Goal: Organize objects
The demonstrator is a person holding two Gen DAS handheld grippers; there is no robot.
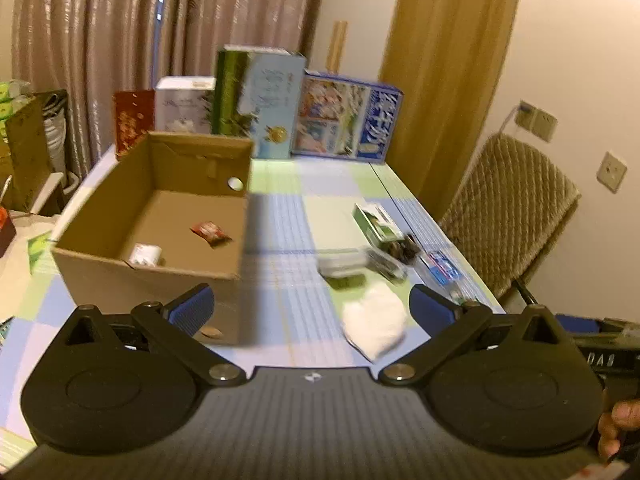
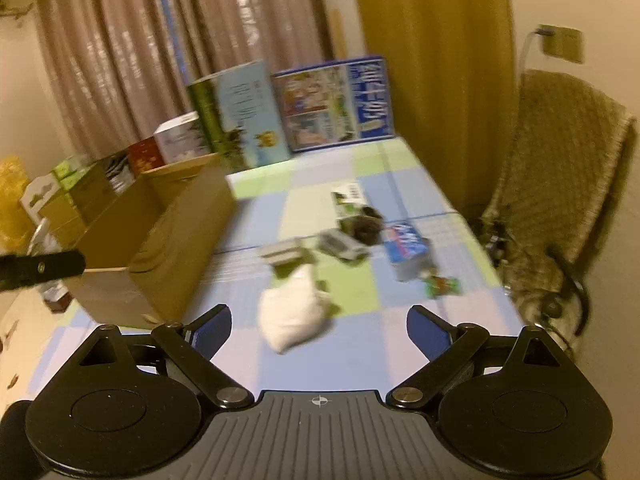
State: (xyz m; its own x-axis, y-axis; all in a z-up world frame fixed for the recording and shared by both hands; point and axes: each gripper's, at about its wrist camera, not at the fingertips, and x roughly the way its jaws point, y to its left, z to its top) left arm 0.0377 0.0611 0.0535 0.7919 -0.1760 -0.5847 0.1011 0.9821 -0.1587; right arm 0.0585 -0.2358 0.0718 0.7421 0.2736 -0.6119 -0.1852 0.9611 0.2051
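Cardboard box, 2 items inside, both tongs empty

A home room: long curtains behind the checked-cloth table, a quilt-covered chair at its right edge, wall sockets.

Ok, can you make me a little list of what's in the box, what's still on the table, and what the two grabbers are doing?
box: open cardboard, on the table's left side
in box: red packet, white roll
table: checked cloth
still out: white pouch, blue packet, green box, other small blurred items
back row: upright printed boxes
left gripper: open, empty
right gripper: open, empty, facing the pouch
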